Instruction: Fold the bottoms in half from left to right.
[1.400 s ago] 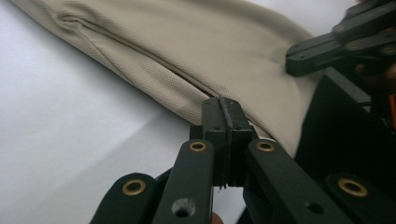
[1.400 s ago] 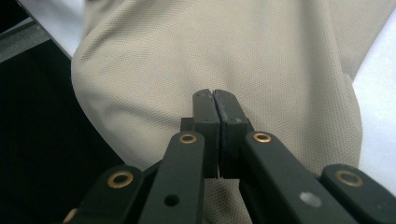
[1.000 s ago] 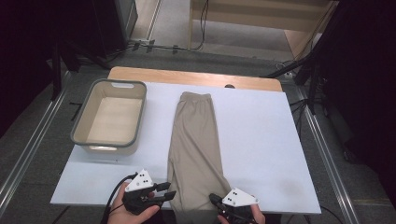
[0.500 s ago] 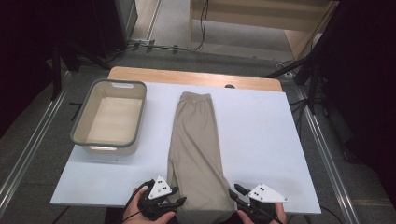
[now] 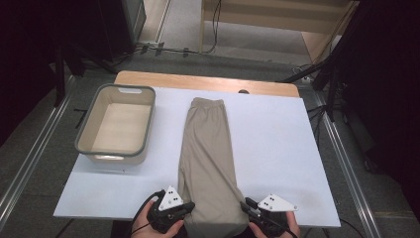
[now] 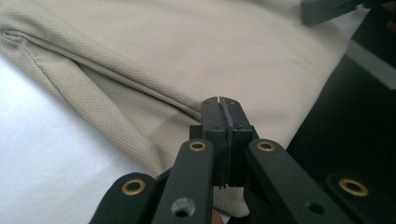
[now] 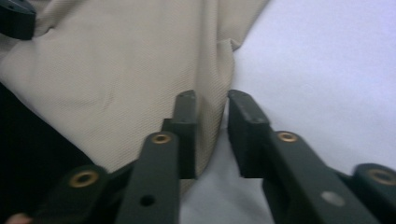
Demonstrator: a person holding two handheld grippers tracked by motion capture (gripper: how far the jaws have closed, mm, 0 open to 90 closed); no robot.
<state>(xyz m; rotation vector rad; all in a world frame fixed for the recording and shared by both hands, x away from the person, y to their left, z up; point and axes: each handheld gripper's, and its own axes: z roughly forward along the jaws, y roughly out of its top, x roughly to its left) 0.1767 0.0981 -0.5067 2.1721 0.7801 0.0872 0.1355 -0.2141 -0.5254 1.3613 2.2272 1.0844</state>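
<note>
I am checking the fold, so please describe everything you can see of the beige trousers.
The beige trousers look like a fine knit fabric. They lie flat, folded lengthwise into one long strip on the white table, with the gathered waistband at the far end and the leg ends at the near edge. The left gripper is shut on the hem at one near corner. The right gripper has its jaws apart around the other edge of the hem.

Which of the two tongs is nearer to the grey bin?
The left. The left tongs sit at the trousers' near left corner, just below the bin; the right tongs are across the trousers, farther away.
</note>
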